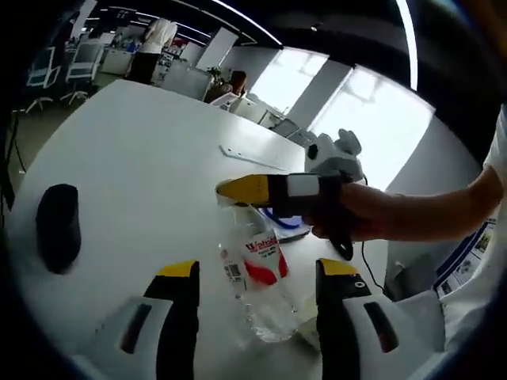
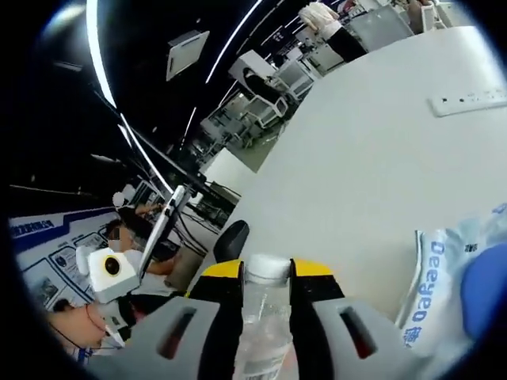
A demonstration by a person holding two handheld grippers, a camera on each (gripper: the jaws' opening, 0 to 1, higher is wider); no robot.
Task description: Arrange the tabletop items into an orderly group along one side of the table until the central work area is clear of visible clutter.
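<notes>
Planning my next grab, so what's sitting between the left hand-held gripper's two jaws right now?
In the left gripper view, the clear water bottle stands between the open jaws of the left hand-held gripper, while the right hand-held gripper clamps its top.

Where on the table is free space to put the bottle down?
Free: the wide white table beyond the black object, up to the power strip. Crowded: around the bottle, held by the right tongs, near the plush toy and packet.

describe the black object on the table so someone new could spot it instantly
Start from the big white table. In the left gripper view, look to its near-left edge, well apart from the clear plastic bottle between the left gripper jaws. The black object lies there alone: a dark, rounded, oblong lump, the only matte black thing on the bare white surface.
</notes>
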